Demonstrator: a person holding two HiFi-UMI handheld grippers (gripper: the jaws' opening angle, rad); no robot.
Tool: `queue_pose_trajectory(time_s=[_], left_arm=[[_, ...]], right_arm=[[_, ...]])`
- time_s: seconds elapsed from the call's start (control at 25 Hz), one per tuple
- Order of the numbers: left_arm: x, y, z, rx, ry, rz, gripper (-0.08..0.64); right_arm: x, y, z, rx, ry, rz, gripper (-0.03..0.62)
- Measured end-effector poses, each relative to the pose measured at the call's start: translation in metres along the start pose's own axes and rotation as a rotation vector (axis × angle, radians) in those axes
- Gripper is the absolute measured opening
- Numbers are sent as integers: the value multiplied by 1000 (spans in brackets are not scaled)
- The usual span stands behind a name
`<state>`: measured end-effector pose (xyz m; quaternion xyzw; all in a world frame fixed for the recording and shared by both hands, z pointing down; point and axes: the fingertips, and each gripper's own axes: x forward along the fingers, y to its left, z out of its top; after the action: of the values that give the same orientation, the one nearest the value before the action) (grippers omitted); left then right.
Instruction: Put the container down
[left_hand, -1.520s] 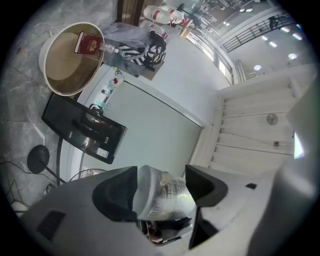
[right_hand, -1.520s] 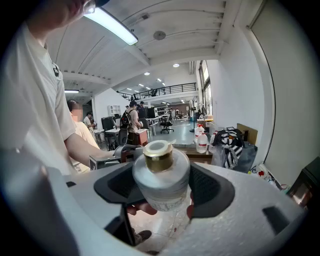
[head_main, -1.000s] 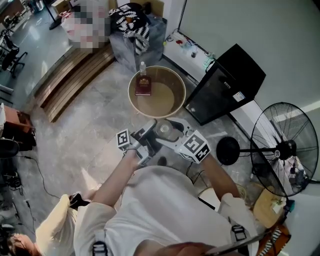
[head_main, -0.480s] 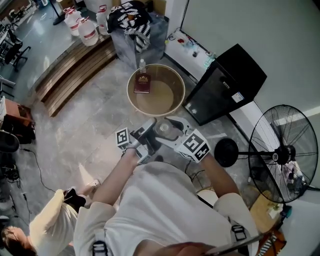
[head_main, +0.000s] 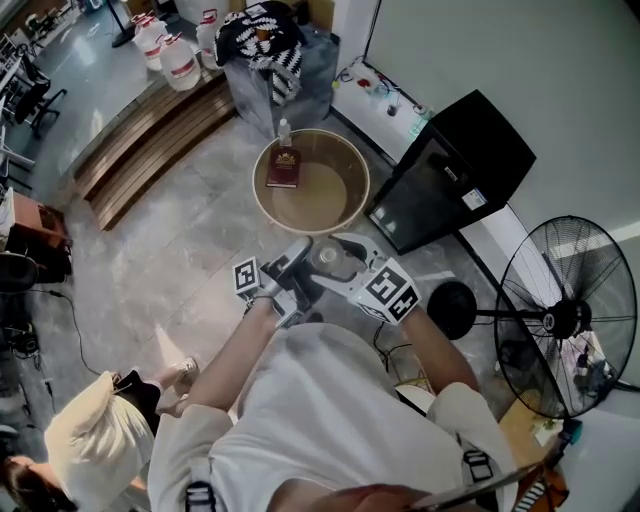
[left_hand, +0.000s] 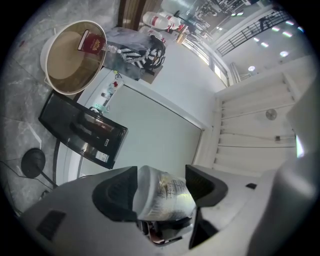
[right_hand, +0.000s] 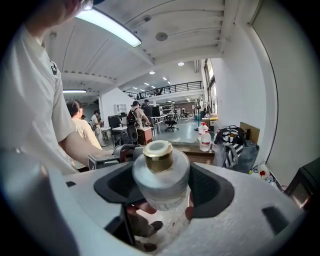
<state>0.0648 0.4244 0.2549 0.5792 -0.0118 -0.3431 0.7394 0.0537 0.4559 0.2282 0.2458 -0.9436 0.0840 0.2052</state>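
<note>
L tongs (left_hand: 161, 188) pinching container (left_hand: 165, 200) | R tongs (right_hand: 162, 186) pinching same, gold cap (right_hand: 158, 150) | tub (head_main: 256, 186): red book (head_main: 284, 168) inside

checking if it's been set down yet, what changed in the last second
Nothing in the task itself: the left tool and right tool stay shut on the bottle, held up in front of the person's chest and not set down. Only the bystander at lower left shifted slightly leftwards in the head view. The tub with the red book stayed put.
</note>
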Motion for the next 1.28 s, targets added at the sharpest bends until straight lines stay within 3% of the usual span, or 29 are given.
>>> queue_pose_trajectory(time_s=[0.52,1.28], left_arm=[[25,6,57,-33,17,8,299],[68,0,221,-107,87,89,299]], right_arm=[[35,-53,3,28,16,-24,331],[152,-176,30,128,58,-106,333]])
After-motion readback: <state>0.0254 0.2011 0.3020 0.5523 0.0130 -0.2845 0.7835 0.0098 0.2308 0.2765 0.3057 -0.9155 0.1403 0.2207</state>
